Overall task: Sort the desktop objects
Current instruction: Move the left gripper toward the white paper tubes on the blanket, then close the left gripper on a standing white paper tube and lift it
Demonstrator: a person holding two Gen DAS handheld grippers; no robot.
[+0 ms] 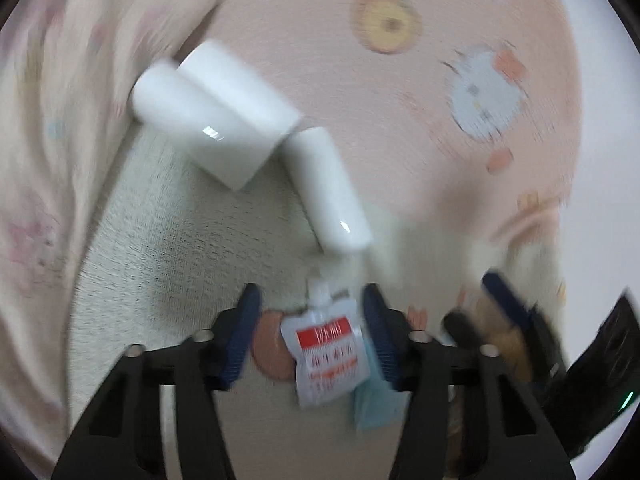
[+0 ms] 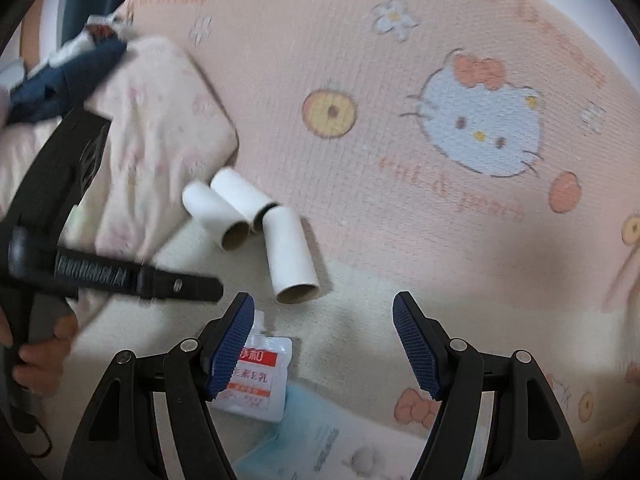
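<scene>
Left gripper (image 1: 310, 332) is straddling the white sachet (image 1: 326, 354), jaws apart; right gripper (image 2: 324, 344) is gaping over bare blanket (image 2: 360, 320) beside three tubes (image 2: 288, 252).

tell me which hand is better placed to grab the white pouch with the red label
Left, probably. The left tongs already straddle the white pouch, pads not yet pressing. The right tongs stand open with the pouch off beside one finger, not between.

Soft, even indoor light; left wrist view heavily motion-blurred, right wrist view sharper; fisheye bending and dark vignette at edges.
</scene>
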